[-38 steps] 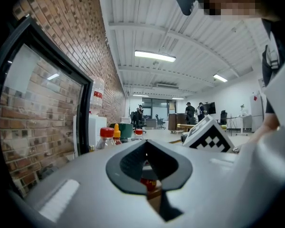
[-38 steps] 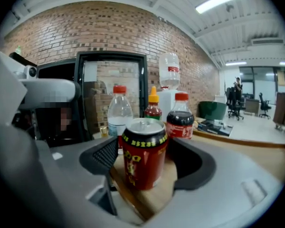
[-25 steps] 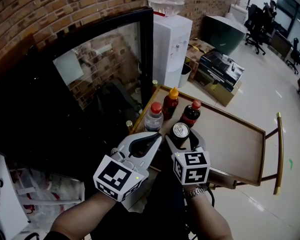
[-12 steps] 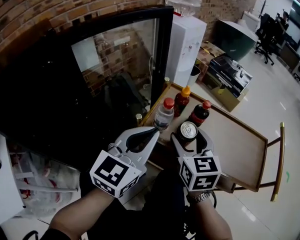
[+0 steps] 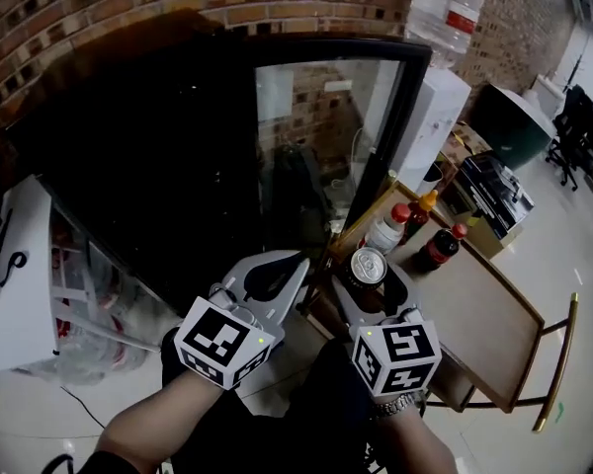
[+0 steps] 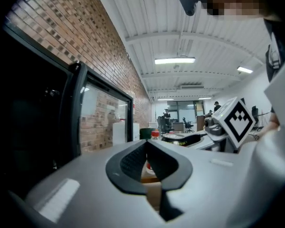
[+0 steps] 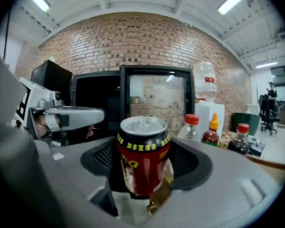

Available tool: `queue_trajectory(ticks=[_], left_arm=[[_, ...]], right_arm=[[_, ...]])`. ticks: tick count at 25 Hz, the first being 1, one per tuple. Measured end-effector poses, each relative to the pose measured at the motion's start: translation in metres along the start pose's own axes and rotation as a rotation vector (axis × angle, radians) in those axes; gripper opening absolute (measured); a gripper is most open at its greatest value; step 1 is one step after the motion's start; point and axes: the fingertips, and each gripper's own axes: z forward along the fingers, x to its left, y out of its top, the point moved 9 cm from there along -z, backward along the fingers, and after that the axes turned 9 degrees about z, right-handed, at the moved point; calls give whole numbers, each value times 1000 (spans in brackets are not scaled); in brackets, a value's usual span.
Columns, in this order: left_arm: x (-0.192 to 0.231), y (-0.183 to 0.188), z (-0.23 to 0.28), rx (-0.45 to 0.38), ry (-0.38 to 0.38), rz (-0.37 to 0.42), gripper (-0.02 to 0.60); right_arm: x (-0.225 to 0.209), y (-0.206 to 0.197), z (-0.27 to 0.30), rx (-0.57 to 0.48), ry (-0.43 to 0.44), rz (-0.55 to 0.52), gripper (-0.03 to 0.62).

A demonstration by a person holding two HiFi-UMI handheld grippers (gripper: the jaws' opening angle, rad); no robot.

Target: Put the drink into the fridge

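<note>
We can read no word or number outright. The can carries yellow characters round the black band under its rim, too blurred for us to read. The water bottle has a red label, its print illegible. The white box shows a black curled mark.

Light: ceiling strips | fisheye edges | fridge glass reflective | foreground blurred

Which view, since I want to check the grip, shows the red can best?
The right gripper view: the can stands upright mid-frame, clamped in the right claw, lid and label plain. The head view shows mainly its lid from above. The left gripper view shows only a sliver of its top.
</note>
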Motion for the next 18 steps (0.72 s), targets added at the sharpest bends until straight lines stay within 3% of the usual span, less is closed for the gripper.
queue_trajectory(ticks=[6,18], left_arm=[[39,-9,-64,22,191,-13,5],[118,-33,-154,86,450,-9,5]], right_arm=[[65,6,39,11,186,-62,325],[179,13,131,34,452,-111,325]])
